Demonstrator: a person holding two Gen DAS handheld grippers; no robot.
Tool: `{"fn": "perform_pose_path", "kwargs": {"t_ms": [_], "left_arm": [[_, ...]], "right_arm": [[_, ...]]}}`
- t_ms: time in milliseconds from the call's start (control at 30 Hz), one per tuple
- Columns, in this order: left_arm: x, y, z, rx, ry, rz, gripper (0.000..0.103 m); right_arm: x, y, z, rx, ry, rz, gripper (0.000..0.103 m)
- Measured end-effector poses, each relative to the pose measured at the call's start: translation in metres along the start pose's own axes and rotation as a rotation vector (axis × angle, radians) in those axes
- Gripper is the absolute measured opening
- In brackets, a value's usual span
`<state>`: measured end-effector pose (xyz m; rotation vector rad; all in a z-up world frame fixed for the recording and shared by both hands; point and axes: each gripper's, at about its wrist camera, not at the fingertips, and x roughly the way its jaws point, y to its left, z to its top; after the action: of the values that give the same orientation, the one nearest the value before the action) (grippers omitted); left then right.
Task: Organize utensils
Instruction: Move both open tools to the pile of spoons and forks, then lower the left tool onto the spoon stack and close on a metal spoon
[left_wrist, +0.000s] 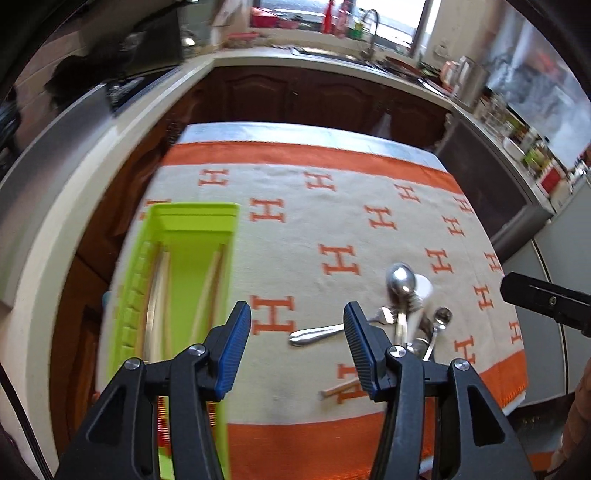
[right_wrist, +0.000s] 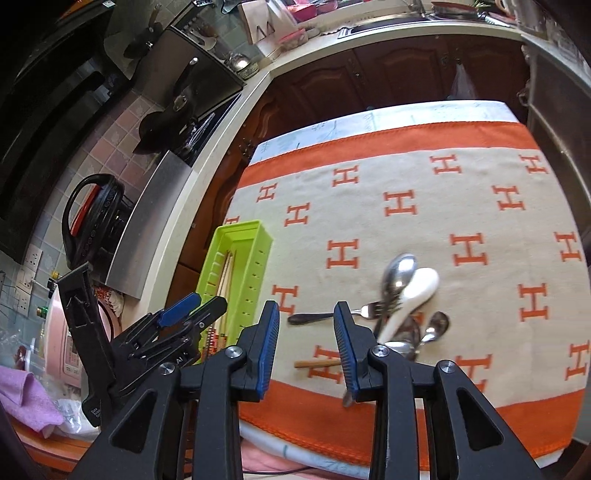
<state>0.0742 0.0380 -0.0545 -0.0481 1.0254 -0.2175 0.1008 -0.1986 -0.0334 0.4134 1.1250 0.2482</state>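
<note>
A lime-green utensil tray (left_wrist: 195, 210) (right_wrist: 240, 227) lies at the left of the H-patterned cloth, with wooden chopsticks (left_wrist: 210, 288) inside. To the right is a pile: a large metal spoon (left_wrist: 400, 280) (right_wrist: 400, 269), a white ceramic spoon (right_wrist: 417, 291), a fork (left_wrist: 317, 332) (right_wrist: 321, 316) and a small spoon (right_wrist: 436, 325). One chopstick (right_wrist: 317, 363) lies loose near the front. My left gripper (left_wrist: 297, 314) hangs open between tray and pile, holding nothing. My right gripper (right_wrist: 306, 310) is open above the fork's handle, with nothing between its pads.
The orange and beige cloth (right_wrist: 480, 184) covers a small table whose edges drop off on all sides. A counter with a stove and pan (right_wrist: 173, 114) runs along the left. A kettle (right_wrist: 96, 218) and a purple cloth (right_wrist: 26, 395) sit near the left.
</note>
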Motion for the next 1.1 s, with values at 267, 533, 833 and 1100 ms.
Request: {"fn": "perform_pose_path", "kwargs": {"t_ms": [267, 533, 833, 1100], "left_arm": [[0.057, -0.047, -0.003, 0.037, 0.154, -0.181, 0.050], [0.121, -0.054, -0.010, -0.062, 0.326, -0.326, 0.029], [0.145, -0.064, -0.010, -0.080, 0.380, -0.366, 0.029], [0.153, -0.069, -0.006, -0.105, 0.385, -0.419, 0.028]], "right_arm": [[0.006, -0.066, -0.023, 0.090, 0.006, -0.049, 0.031], [0.030, -0.121, -0.048, 0.183, 0.041, -0.061, 0.031], [0.056, -0.154, -0.062, 0.250, 0.085, -0.030, 0.031], [0.074, -0.158, -0.062, 0.263, 0.106, -0.004, 0.031]]}}
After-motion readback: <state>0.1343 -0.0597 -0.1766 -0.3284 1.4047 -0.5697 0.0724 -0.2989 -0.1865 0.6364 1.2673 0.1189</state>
